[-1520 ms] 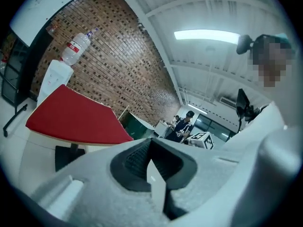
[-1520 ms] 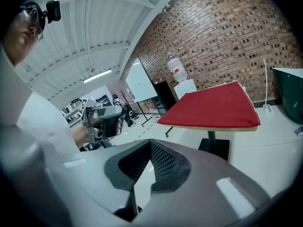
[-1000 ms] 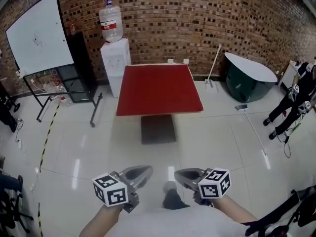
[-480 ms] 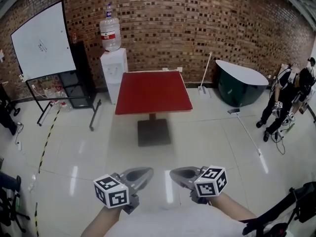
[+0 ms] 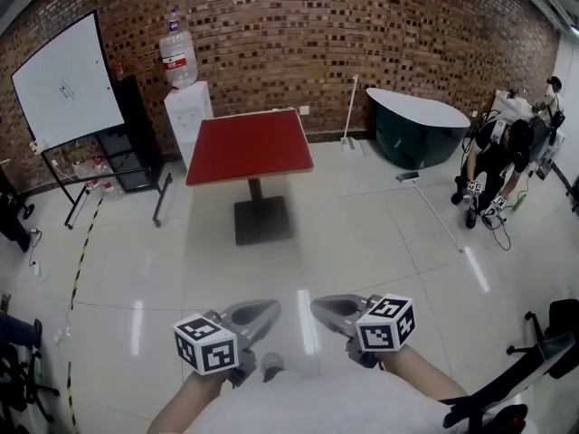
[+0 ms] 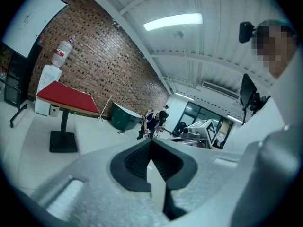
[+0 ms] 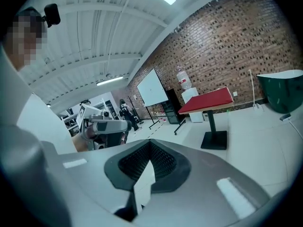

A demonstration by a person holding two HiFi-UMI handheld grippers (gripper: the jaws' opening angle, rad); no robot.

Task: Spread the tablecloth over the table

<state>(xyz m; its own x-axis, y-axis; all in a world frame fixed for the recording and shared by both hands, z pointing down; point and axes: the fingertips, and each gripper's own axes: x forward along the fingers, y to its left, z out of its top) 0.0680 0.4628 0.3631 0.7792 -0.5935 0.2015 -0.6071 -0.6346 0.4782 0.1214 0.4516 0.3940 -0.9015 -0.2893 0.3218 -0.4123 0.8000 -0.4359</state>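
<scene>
Tablecloth (image 5: pixel 249 145), red, lies flat across the square table (image 5: pixel 261 221) by the brick wall (image 5: pixel 362 34) in the head view. It sits far up the frame and smaller than a second ago: the person has backed well away over the shiny floor (image 5: pixel 380 242). The left gripper (image 5: pixel 268 310) and right gripper (image 5: pixel 318 306) hang side by side near the body, well apart from the table.

In the left gripper view, the jaws are pressed together with nothing between them, and the cloth-topped table is distant at left.

In the right gripper view, the jaws are likewise closed and empty, with the table far off at right, near the whiteboard (image 7: pixel 152 87).

With the cloth seemingly covering the top and both tools empty, the spreading looks finished.
</scene>
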